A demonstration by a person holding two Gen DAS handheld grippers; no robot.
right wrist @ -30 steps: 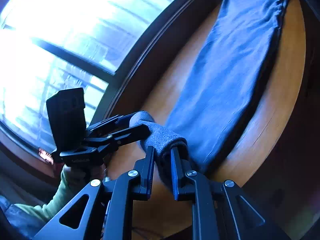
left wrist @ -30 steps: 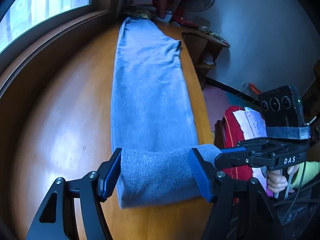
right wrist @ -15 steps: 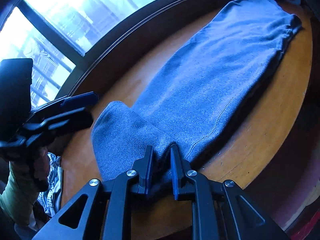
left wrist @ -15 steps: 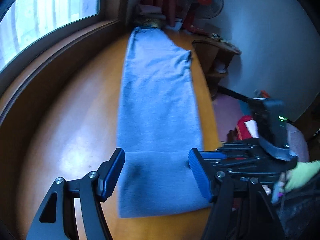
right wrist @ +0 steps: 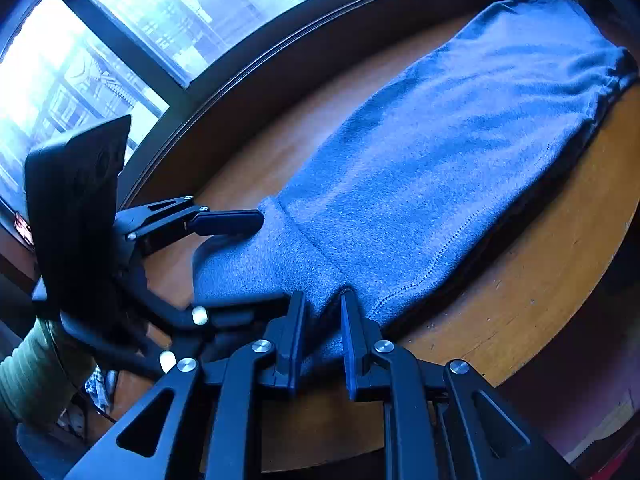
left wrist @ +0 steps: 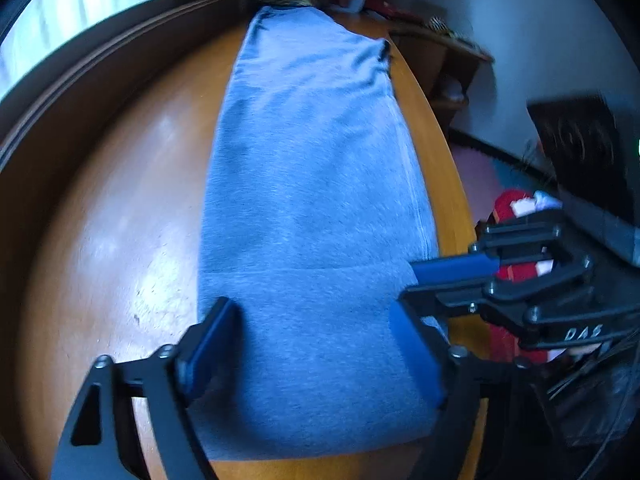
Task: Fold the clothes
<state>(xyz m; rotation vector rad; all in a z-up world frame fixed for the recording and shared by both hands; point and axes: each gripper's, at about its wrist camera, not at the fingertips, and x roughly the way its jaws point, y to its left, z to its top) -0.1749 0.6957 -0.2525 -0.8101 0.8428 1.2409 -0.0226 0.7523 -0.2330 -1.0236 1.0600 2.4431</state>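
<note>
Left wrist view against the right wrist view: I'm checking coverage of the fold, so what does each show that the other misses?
Only the left wrist view shows the side shelf and the red cloth beyond the table edge. Only the right wrist view shows the green sleeve and the right gripper pinching the folded end. Both show the grey-blue garment on the wooden table, the window, and the left gripper, its jaws opening astride the folded end.
</note>
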